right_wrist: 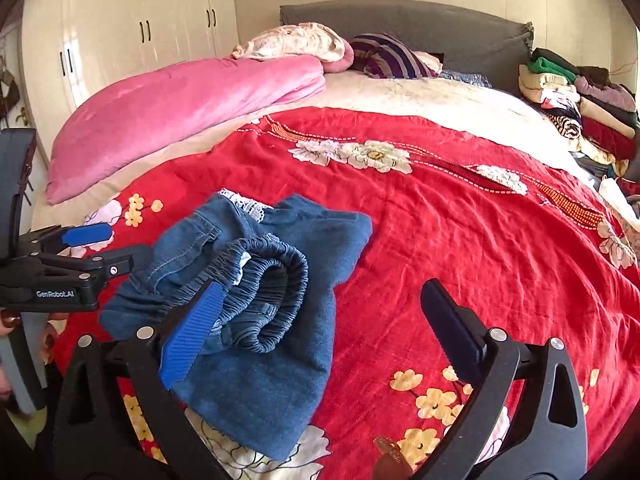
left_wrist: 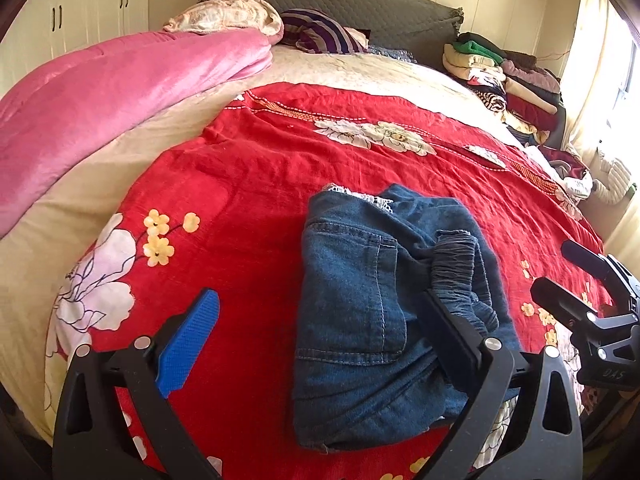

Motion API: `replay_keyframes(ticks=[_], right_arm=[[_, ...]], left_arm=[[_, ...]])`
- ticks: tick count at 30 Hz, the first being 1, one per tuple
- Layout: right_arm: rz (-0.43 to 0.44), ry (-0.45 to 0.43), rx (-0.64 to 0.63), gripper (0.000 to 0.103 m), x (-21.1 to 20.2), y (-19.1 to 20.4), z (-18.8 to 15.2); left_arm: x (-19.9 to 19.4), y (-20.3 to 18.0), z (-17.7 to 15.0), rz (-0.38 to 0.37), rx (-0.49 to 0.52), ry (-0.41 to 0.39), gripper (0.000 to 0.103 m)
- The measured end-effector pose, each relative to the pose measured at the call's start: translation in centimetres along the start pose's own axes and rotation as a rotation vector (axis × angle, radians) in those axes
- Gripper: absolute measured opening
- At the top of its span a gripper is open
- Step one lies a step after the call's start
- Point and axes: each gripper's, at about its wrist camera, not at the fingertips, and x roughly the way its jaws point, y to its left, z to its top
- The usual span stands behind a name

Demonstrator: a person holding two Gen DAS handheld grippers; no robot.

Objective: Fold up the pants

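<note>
Blue denim pants [left_wrist: 360, 312] lie folded into a compact bundle on the red floral bedspread [left_wrist: 248, 184], elastic waistband on top. My left gripper [left_wrist: 320, 328] is open, its jaws spread wide over the bundle's left part, holding nothing. My right gripper [right_wrist: 320, 320] is open too, just right of the pants [right_wrist: 256, 300], its left finger over the waistband. Each gripper shows in the other view: the right gripper [left_wrist: 560, 280] at the far right, the left gripper [right_wrist: 108, 248] at the left edge.
A rolled pink blanket [left_wrist: 120, 96] lies along the bed's left side. Pillows [left_wrist: 320, 32] rest against the grey headboard. A stack of folded clothes [left_wrist: 504, 76] sits at the far right corner. White wardrobes [right_wrist: 140, 32] stand at the left.
</note>
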Motion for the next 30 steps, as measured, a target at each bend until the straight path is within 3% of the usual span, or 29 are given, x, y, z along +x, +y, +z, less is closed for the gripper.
replay_keyframes(ticks=[30], right_arm=[[0.003,-0.107,0.001,0.094,-6.9,1.3,-0.7]], left_arm=[[-7.2,-1.8,-2.4,-0.023,0.066,-0.108,0.098]])
